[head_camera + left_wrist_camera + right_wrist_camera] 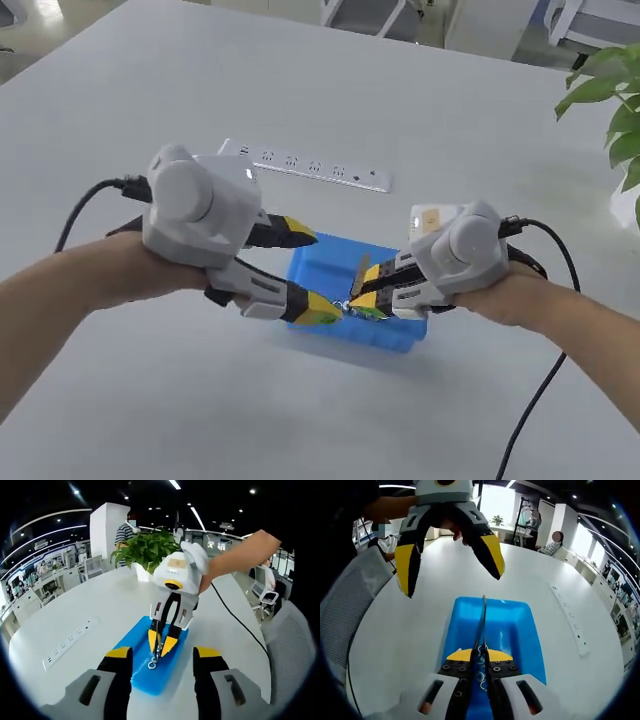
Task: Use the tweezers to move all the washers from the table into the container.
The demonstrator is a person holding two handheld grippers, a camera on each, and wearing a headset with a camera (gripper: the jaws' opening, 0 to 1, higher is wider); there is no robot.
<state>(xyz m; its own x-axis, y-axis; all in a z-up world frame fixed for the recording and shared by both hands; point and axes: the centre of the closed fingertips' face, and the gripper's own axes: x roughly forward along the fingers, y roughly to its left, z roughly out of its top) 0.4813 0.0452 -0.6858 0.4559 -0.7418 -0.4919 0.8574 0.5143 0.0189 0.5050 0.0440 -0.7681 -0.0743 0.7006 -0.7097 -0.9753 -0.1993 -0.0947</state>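
White tabletop [150,120] in an open office, power strip [310,165] upper centre, plant [610,100] upper right. Left gripper [312,272] gapes wide; right gripper [365,290] clamps tweezers [483,625], a washer [151,665] at their tips over the blue container [512,625] at centre.

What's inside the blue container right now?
Left gripper view shows one washer at the tip of the tweezers, within the blue container; resting or held, I cannot tell. Elsewhere its floor looks bare. The right gripper covers the near end, hiding anything there.
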